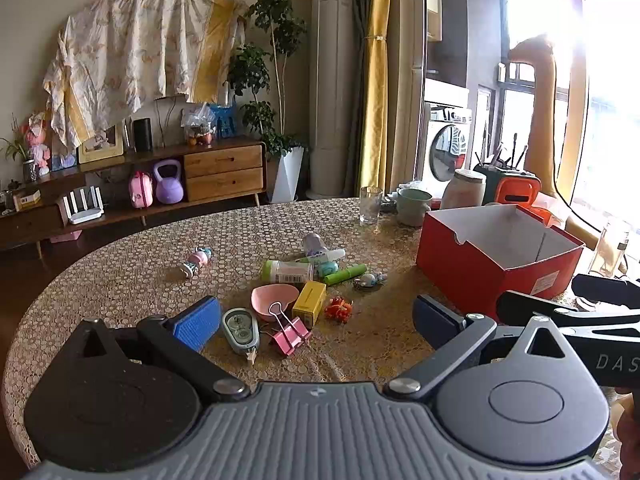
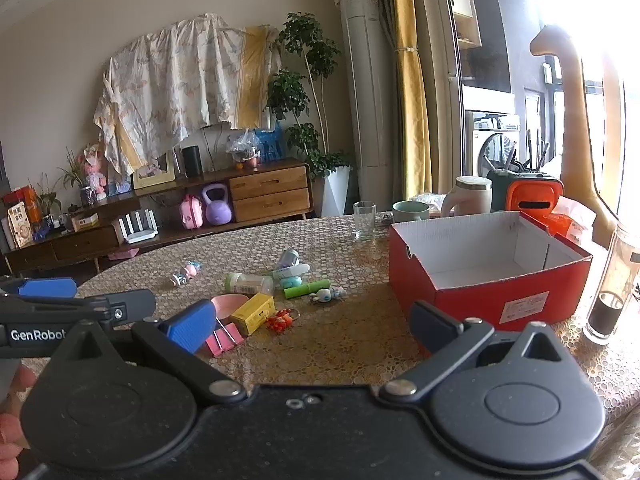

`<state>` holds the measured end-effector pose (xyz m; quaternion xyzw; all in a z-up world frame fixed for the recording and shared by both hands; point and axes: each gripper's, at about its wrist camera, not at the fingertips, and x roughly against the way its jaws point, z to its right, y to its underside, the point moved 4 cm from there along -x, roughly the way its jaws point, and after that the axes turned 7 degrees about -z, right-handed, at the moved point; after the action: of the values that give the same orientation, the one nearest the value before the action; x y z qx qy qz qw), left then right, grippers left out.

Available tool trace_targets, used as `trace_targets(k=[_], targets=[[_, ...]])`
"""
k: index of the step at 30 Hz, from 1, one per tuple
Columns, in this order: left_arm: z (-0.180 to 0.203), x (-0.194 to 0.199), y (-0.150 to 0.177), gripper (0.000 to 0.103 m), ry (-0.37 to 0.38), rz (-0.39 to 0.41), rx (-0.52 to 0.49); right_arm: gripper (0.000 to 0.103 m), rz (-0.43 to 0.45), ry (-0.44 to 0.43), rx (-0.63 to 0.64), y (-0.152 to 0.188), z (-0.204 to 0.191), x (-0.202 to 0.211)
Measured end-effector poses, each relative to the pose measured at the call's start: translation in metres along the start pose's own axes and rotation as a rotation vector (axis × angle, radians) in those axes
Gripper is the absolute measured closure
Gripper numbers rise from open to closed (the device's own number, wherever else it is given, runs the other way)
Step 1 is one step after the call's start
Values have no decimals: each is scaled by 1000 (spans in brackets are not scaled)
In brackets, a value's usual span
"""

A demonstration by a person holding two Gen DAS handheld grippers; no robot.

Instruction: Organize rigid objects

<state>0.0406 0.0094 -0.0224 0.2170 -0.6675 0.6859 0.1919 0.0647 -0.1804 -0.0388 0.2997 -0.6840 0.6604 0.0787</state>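
Green marker (image 1: 345, 274) lies flat, long axis sideways, near red box (image 1: 500, 264); both grippers' jaws spread, empty.

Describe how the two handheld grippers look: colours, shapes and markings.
The left gripper has a ribbed grey body; the right gripper a black one. Both have black linkage arms, round pivot housings, silver bolts and blue ribbed pads. White "GenRobot" lettering marks the left gripper's side.

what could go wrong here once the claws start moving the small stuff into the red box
1. The items lie crowded: the pink binder clip touches the yellow box and the pink bowl, so a wide-open left claw may nudge neighbours.
2. The green tube lies on its side and could roll if bumped.
3. The drinking glass stands close to the red box; a sweeping right claw might tip it.
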Motion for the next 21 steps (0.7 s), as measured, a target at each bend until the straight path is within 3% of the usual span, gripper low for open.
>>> trace_targets(k=[8, 21], targets=[[-14, -19, 1, 0, 11, -34, 24, 0, -26, -10, 52, -1, -10, -17], [-56, -83, 2, 0, -92, -62, 34, 0, -109, -99, 196, -6, -21, -90]])
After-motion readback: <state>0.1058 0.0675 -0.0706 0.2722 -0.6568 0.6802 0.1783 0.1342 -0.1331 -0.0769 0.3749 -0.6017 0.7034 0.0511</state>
